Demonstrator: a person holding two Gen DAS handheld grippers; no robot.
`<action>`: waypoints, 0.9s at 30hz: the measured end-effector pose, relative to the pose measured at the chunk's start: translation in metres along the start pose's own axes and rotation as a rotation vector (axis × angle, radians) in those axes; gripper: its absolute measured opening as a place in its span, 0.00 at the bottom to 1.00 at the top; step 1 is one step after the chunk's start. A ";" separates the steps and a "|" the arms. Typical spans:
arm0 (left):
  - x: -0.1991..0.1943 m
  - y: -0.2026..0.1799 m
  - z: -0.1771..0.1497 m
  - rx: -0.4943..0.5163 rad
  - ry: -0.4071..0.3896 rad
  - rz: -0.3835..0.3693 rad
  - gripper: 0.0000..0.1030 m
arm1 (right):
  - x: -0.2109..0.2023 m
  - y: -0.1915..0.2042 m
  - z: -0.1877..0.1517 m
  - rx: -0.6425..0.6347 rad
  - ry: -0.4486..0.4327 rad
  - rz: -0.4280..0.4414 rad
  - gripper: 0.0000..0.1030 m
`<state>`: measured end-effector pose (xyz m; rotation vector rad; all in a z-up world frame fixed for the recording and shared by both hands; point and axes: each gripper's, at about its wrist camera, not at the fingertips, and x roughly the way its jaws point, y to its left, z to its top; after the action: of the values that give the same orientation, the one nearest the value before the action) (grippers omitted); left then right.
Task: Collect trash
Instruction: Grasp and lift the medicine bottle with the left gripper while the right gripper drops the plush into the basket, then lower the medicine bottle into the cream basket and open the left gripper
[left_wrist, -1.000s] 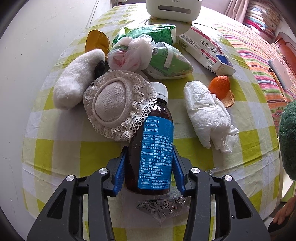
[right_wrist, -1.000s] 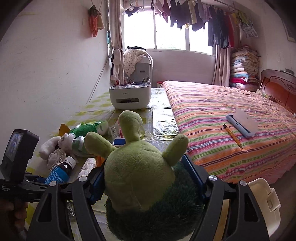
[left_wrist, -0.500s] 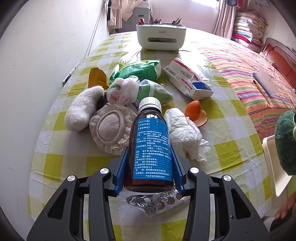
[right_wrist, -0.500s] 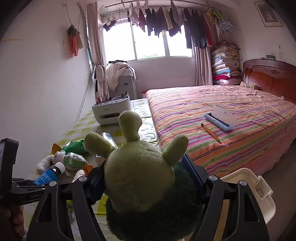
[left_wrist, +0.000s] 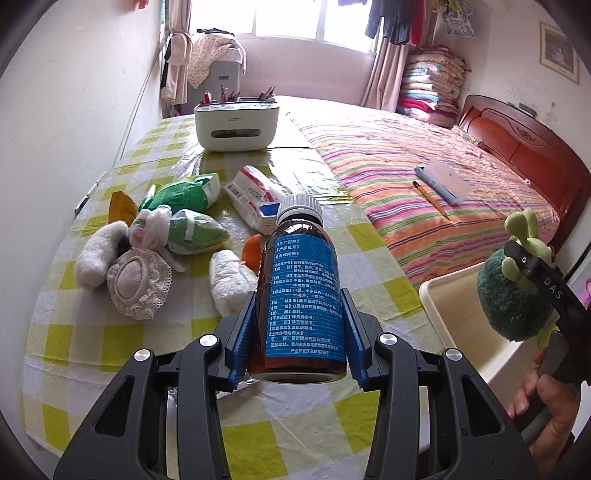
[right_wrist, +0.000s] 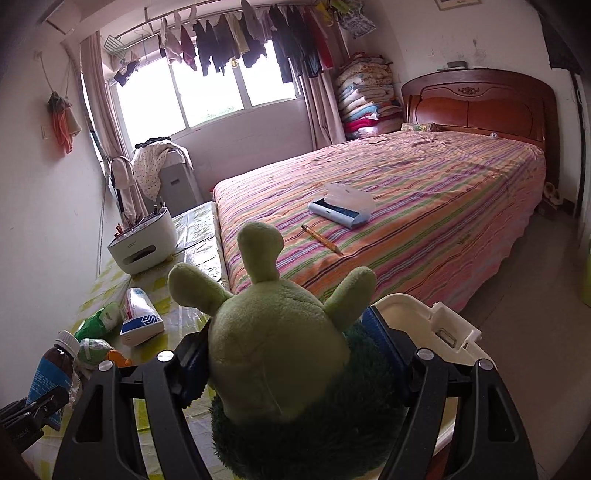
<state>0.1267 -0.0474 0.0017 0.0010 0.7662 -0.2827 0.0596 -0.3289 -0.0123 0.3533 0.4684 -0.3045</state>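
One bottle (left_wrist: 301, 291) and one plush toy (right_wrist: 280, 354), each clamped between fingers.

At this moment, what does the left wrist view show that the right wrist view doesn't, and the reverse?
Only the left wrist view shows the lace-edged pad, the white fluffy item and the crumpled white tissue on the checked tablecloth.

Only the right wrist view shows the clothes hanging on the rail above the window and the floor beside the bed.

Both show the brown medicine bottle in the left gripper, the green plush toy in the right gripper, the white bin, the pencil on the bed and the white desk organiser.
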 end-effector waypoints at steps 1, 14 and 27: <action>0.001 -0.007 0.000 0.010 0.001 -0.014 0.40 | 0.000 -0.005 0.000 0.013 0.002 -0.005 0.71; 0.001 -0.066 -0.009 0.093 0.006 -0.111 0.40 | 0.004 -0.034 0.004 0.065 0.010 -0.078 0.73; 0.018 -0.093 -0.011 0.110 0.055 -0.168 0.40 | -0.006 -0.055 0.008 0.176 -0.046 -0.075 0.83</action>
<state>0.1077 -0.1406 -0.0090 0.0484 0.8062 -0.4854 0.0374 -0.3795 -0.0170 0.5001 0.4113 -0.4271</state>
